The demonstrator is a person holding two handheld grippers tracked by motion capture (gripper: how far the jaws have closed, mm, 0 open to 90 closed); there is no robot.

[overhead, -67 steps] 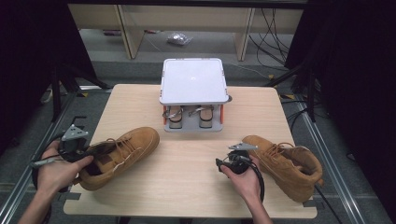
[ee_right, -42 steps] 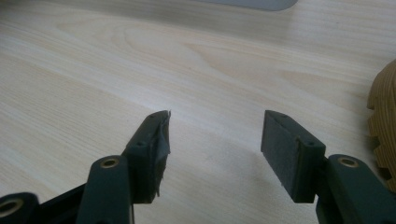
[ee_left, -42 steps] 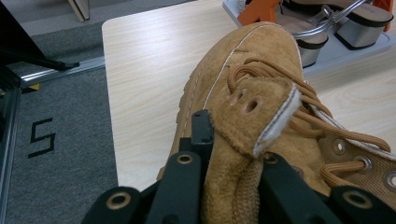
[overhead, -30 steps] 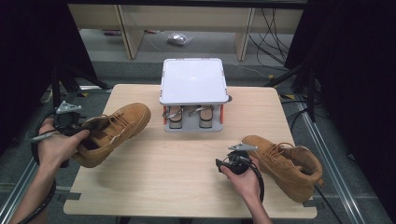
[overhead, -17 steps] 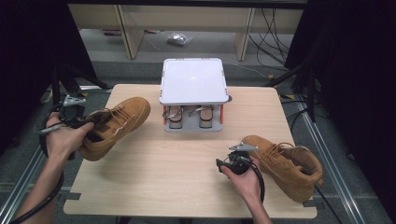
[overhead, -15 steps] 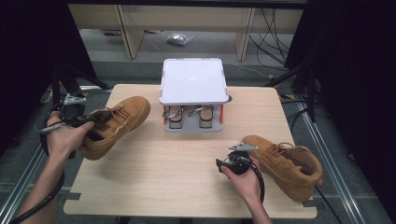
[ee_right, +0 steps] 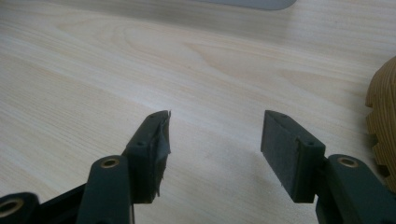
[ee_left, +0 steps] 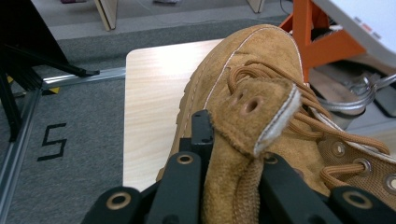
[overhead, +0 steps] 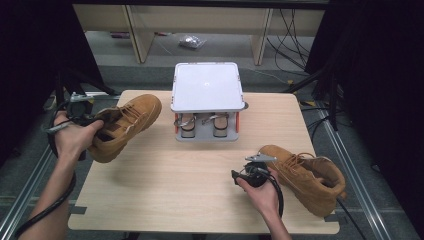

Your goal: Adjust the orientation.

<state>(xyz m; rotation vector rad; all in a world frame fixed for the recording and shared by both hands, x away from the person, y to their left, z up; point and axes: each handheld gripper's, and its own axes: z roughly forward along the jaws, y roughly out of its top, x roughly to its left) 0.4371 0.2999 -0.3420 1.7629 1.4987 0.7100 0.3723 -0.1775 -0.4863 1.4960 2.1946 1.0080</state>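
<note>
A tan suede boot (overhead: 127, 122) hangs tilted above the table's left side, its toe pointing at the stand. My left gripper (overhead: 82, 117) is shut on the boot's collar (ee_left: 247, 121); in the left gripper view the black jaws (ee_left: 233, 154) pinch the suede flap beside the laces. A second tan boot (overhead: 305, 172) lies on the table at the right. Just left of its toe my right gripper (overhead: 250, 172) rests low over the wood. Its jaws (ee_right: 215, 135) stand open with bare table between them, and the boot's sole (ee_right: 380, 116) shows at the edge.
A small stand with a white top (overhead: 206, 86) and orange legs sits at the table's far middle, with two shoe forms under it. The wooden table (overhead: 190, 200) has a metal rail along each side. Cables trail on the floor beyond.
My left hand has lifted the boot and carried it away from me, toward the far left of the table. The right hand and the second boot have not moved.
</note>
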